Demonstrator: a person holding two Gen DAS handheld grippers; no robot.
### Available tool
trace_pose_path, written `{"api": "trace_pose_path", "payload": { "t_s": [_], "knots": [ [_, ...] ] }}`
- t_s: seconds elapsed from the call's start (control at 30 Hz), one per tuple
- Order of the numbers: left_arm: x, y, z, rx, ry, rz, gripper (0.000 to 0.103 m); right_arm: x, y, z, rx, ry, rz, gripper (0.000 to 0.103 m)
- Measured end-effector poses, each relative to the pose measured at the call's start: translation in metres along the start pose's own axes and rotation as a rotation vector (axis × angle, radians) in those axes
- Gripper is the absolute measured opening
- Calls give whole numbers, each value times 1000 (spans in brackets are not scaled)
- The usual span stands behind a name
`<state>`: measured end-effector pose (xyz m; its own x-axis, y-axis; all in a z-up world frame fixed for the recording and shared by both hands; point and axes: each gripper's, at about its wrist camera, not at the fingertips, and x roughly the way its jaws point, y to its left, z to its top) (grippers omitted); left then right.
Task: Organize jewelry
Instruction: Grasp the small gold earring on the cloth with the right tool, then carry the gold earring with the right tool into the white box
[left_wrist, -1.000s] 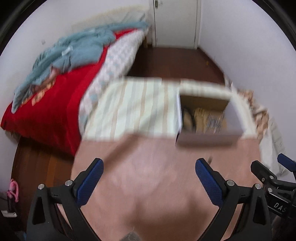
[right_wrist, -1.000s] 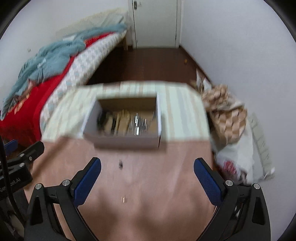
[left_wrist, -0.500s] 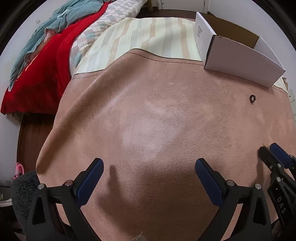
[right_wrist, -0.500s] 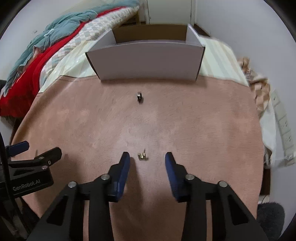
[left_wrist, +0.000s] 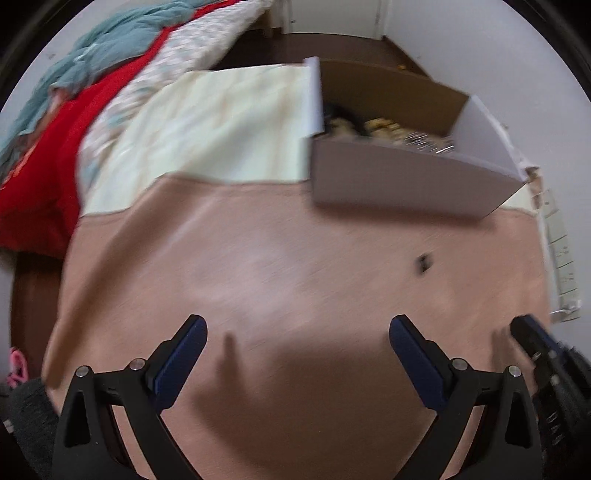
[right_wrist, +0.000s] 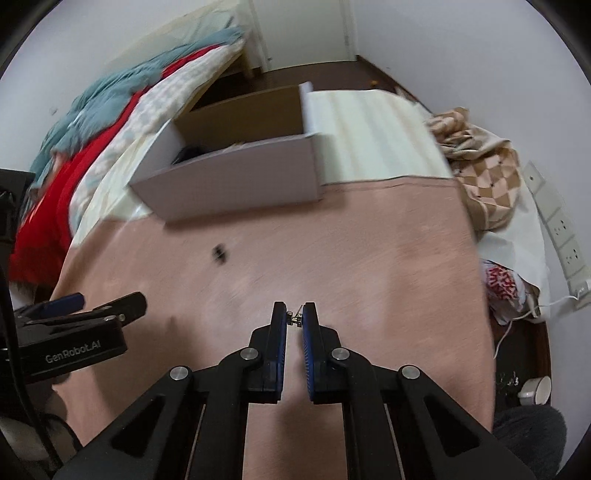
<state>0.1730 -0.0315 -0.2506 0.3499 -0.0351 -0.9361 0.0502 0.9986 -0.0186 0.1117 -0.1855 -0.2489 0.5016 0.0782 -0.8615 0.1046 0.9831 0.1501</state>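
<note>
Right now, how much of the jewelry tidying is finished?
Some jewelry already lies in the cardboard box. The right gripper is shut on a small gold piece, lifted off the pink cloth. One small dark piece is left on the cloth. The left gripper is open and empty.

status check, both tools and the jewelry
Right tool shut on small earring. Left tool open, holding nothing. Dark ring loose on pink cloth, short of box. Path unobstructed.
</note>
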Motion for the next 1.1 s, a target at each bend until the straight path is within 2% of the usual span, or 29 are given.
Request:
{"api": "trace_pose_path", "payload": {
  "t_s": [0.1,0.13,0.23,0.3,0.37,0.43,0.5,0.53,0.57,0.77,0.9,1.1],
  "knots": [
    [5,-23,12,18,-7,-39,100,3,-18,9,29,-1,-20,9],
    [7,-31,16,29,-11,-49,97,6,-24,11,39,1,-29,9],
    [15,-51,23,67,-6,-57,76,13,-37,17,66,7,-42,9],
    [21,-61,23,89,4,-60,66,16,-44,20,80,8,-46,9],
    [26,-66,24,101,10,-56,48,18,-49,22,89,10,-48,9],
    [28,-69,22,118,-1,-42,40,20,-52,23,96,10,-50,9],
    [27,-70,22,135,-13,-34,28,22,-56,25,102,10,-53,9],
    [27,-70,23,139,-18,-39,15,24,-58,26,106,11,-54,9],
    [27,-70,23,141,-19,-46,6,25,-59,26,110,11,-54,9],
    [18,-69,22,147,-44,-62,3,19,-58,29,116,-6,-52,9],
    [-3,-63,27,132,-63,-99,3,5,-54,39,116,-34,-28,9],
    [-44,-48,65,102,-103,-154,3,-19,-33,85,94,-86,87,9]
  ]
}}
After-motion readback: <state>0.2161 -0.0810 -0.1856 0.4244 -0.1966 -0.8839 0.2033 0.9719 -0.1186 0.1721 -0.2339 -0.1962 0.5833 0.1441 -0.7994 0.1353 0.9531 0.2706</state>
